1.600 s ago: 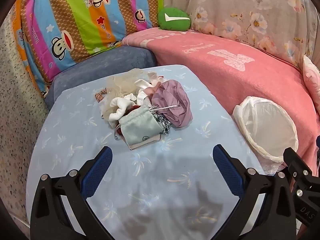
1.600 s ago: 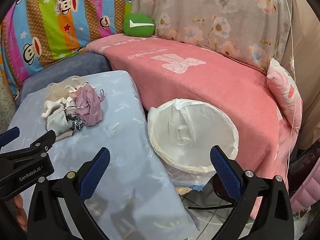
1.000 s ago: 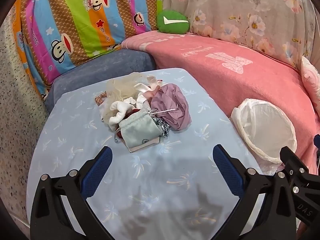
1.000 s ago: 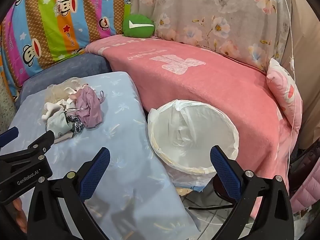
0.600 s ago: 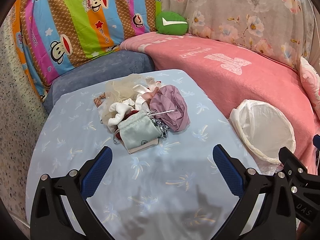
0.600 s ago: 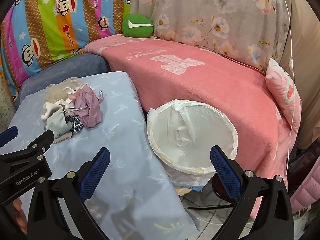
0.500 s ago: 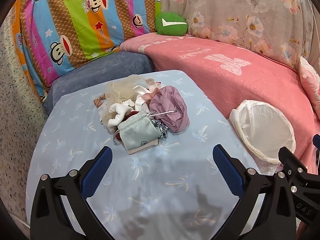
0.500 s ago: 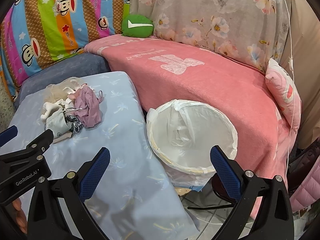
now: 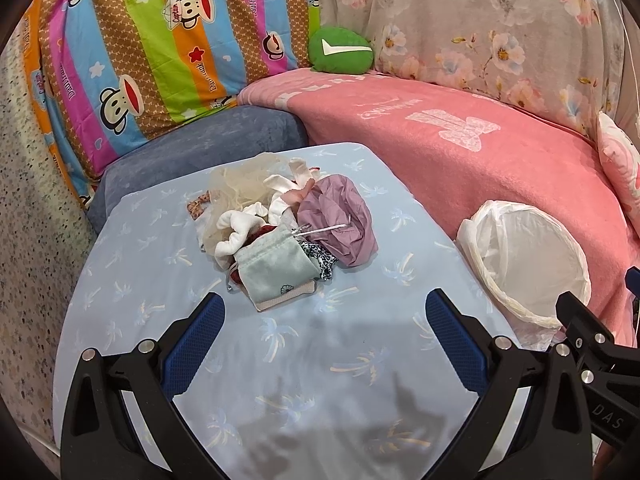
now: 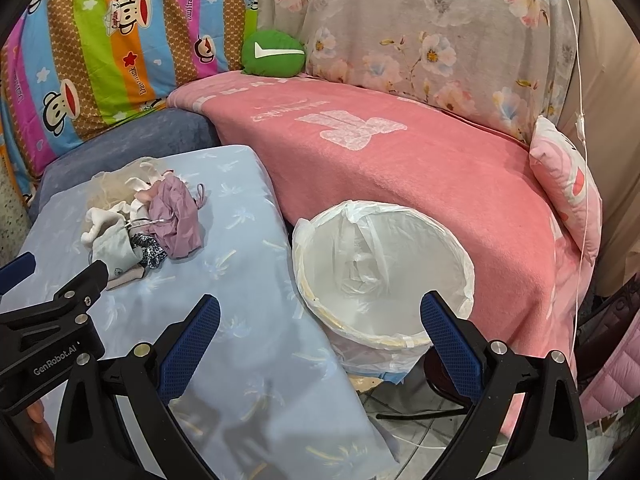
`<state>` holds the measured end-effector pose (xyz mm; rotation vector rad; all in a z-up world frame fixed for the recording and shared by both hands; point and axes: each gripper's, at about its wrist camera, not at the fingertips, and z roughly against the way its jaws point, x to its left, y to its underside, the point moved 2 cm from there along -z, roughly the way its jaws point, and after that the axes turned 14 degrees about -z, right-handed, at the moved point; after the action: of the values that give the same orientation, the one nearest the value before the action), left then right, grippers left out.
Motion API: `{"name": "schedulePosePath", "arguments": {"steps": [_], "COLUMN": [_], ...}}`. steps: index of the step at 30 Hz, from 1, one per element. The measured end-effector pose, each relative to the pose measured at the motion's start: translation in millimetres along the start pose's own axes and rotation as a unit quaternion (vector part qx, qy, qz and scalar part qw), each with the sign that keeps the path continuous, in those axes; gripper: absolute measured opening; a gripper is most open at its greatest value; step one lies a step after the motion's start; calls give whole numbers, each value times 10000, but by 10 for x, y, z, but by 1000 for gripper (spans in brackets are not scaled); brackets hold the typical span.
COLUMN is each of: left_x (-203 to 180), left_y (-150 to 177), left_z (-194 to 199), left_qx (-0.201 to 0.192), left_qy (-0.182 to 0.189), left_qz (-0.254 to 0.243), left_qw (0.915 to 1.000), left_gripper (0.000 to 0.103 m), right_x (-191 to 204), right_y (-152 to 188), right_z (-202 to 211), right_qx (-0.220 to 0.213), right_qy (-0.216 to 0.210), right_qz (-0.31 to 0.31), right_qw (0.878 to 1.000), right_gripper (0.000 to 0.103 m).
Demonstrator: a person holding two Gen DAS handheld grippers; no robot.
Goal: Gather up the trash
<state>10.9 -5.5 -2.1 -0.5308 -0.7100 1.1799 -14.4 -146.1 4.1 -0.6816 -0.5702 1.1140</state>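
A pile of trash (image 9: 280, 232) lies on the light blue table (image 9: 160, 280): a mint drawstring pouch (image 9: 276, 266), a crumpled purple cloth (image 9: 340, 216), white and cream fabric scraps. The pile also shows in the right wrist view (image 10: 148, 220). A white bin lined with a plastic bag (image 10: 380, 272) stands at the table's right edge, also seen in the left wrist view (image 9: 528, 264). My left gripper (image 9: 324, 340) is open and empty, hovering short of the pile. My right gripper (image 10: 320, 336) is open and empty, just in front of the bin.
A pink blanket (image 10: 400, 152) covers the sofa behind the table and bin. A striped cartoon quilt (image 9: 140, 40), a green cushion (image 9: 340, 54) and a floral cover (image 10: 440, 32) stand at the back. A pink pillow (image 10: 568, 184) is right. Tiled floor (image 10: 400, 404) lies below the bin.
Both views have drifted slightly; the pile sits a little farther from the left gripper than before. Both grippers stay open and empty.
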Motion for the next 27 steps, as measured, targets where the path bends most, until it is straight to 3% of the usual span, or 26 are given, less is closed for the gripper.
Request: {"name": "schedulePosePath", "arguments": {"steps": [27], "left_x": [-22], "left_y": [-10], "left_z": [-3], "left_qx": [-38], "left_qy": [25], "left_qz": [-14], "left_qw": [10000], "left_gripper": [96], "right_x": [-27], "right_y": [-13], "right_z": [15], "right_qx": [-54], "right_qy": [28], "right_qz": [-70], "right_qw": [10000], "right_gripper": [97]}}
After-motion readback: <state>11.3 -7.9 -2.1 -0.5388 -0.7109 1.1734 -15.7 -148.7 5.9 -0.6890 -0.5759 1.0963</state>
